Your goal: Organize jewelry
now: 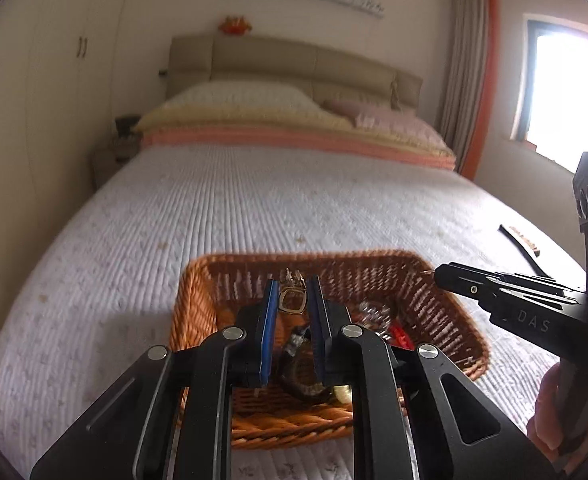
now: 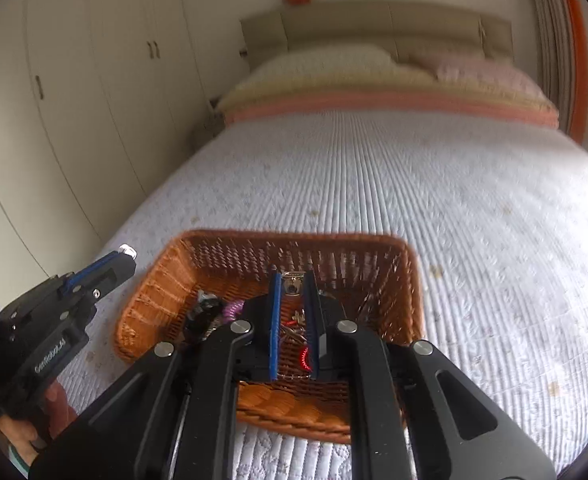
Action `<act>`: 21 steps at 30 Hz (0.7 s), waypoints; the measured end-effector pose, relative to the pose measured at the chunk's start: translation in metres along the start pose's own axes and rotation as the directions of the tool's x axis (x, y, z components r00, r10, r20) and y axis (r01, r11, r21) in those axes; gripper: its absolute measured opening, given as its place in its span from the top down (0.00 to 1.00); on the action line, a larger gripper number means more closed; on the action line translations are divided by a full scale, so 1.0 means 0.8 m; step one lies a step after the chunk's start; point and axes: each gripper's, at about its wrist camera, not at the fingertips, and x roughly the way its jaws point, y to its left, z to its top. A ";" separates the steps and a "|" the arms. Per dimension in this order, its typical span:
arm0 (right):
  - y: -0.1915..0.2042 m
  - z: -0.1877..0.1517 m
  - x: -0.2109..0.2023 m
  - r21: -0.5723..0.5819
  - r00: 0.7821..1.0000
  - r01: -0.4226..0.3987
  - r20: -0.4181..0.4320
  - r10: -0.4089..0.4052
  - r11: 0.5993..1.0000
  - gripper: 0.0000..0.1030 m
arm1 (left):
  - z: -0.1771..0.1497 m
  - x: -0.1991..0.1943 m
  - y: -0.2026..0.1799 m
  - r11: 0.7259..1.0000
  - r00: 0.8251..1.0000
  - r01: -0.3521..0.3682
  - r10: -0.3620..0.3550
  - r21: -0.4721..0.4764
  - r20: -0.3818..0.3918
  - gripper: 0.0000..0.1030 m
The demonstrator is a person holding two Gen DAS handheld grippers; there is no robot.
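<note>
An orange-brown wicker basket point(image 1: 197, 292) point(image 2: 153, 292) sits on the bed, holding several pieces: a dark-strapped watch point(image 1: 302, 376), a clear beaded piece point(image 1: 374, 314), something red point(image 1: 400, 334) point(image 2: 304, 358) and a purple coil point(image 2: 231, 308). My left gripper point(image 1: 291, 284) point(image 2: 123, 258) hangs above the basket, shut on a gold-framed piece point(image 1: 291, 300) with a silver top. My right gripper point(image 2: 292, 274) point(image 1: 438, 276) is also over the basket, shut on a small silver piece point(image 2: 292, 286).
The white quilted bedspread point(image 1: 253, 208) spreads beyond the basket to pillows point(image 1: 245, 100) and a headboard. A black strap point(image 1: 520, 242) lies on the bed to the right. Wardrobe doors point(image 2: 93, 80) stand on the left and a window point(image 1: 566, 92) on the right. A hand point(image 1: 550, 412) holds the right gripper.
</note>
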 end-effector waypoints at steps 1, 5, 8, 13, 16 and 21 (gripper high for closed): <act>-0.005 -0.001 0.014 0.015 0.999 -0.006 -0.033 0.007 1.000 0.91 | -0.004 0.009 0.002 1.000 1.000 0.003 -0.003 -0.009 -0.027 0.87; -0.010 -0.009 0.050 0.037 0.991 0.001 -0.130 0.004 0.999 0.91 | -0.019 0.030 0.008 0.999 0.995 -0.042 0.042 -0.006 -0.087 0.87; -0.018 -0.014 0.060 0.056 0.987 0.025 -0.159 -0.016 0.998 0.91 | -0.024 0.034 0.012 0.999 0.994 -0.036 0.035 -0.011 -0.107 0.87; -0.022 -0.018 0.068 0.083 0.984 0.024 -0.179 -0.008 0.996 0.88 | -0.025 0.037 0.017 1.000 0.991 -0.017 0.014 -0.026 -0.130 0.75; -0.026 -0.016 0.068 0.106 0.985 0.016 -0.171 0.003 0.994 0.68 | -0.024 0.031 0.021 0.999 0.993 -0.007 0.001 -0.049 -0.117 0.57; -0.026 -0.015 0.047 0.116 0.990 -0.018 -0.139 0.034 0.993 0.64 | -0.022 0.000 0.025 0.996 0.997 0.045 -0.049 -0.081 -0.058 0.49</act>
